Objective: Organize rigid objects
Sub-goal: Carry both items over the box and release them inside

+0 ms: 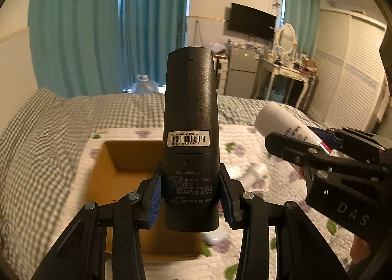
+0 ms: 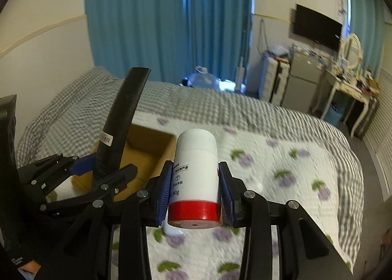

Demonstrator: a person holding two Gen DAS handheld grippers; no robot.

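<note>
Above the bed, left gripper clamps a black remote; right gripper, at 3 o'clock, clamps a white tube. Cardboard box lies at 7 o'clock.

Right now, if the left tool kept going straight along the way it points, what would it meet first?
Probably the open cardboard box on the bed: it lies just beyond the left tool, behind the black remote it holds. Depth is unclear, so it could pass over the box.

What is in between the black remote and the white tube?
Nothing is held between them. In the left wrist view, only flowered quilt shows behind the gap between the black remote and the white tube.
</note>
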